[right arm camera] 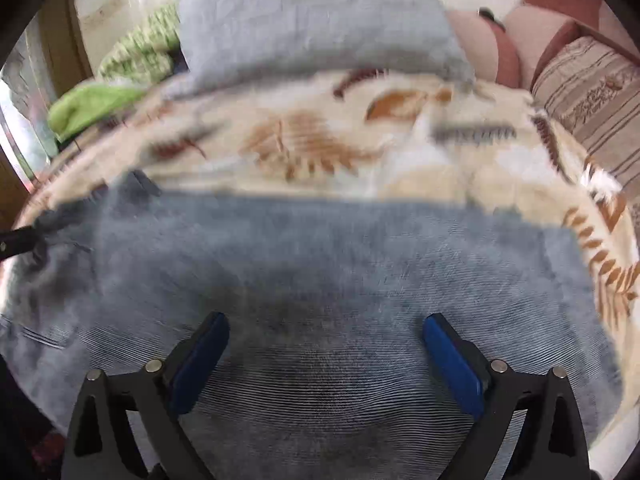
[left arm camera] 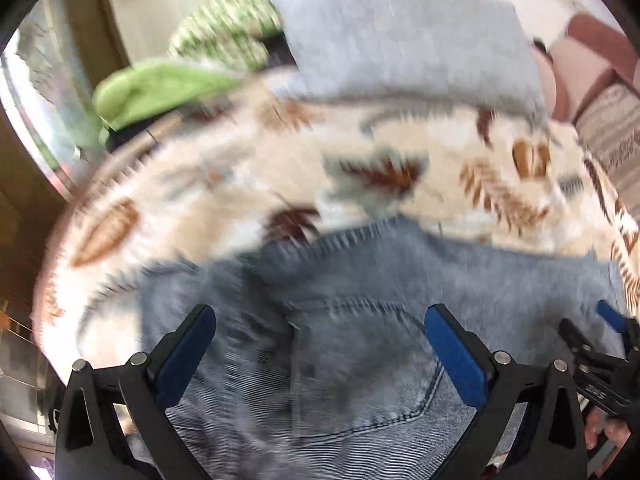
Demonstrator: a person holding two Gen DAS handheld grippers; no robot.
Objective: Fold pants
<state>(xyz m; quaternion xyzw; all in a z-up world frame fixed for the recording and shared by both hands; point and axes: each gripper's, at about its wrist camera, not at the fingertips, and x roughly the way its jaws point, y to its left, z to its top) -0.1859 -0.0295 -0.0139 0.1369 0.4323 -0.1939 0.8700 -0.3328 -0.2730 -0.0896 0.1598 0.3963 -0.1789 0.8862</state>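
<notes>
Pants (left arm camera: 360,340) lie on the bed (left arm camera: 200,184), filling the lower frame of both views, long axis apparently running left to right. My left fingers (left arm camera: 320,356) and right fingers (right arm camera: 326,360) gape wide above the denim, holding nothing.

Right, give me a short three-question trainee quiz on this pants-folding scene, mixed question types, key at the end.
1. True or false: the left gripper is shut on the jeans.
2. Multiple choice: the jeans lie on a) a bare wooden table, b) a leaf-patterned blanket, c) a tiled floor.
3. Short answer: what colour is the pillow beyond the blanket?

Key: 1 false, both the left and the right gripper are open above the denim; 2 b; 3 grey.
</notes>
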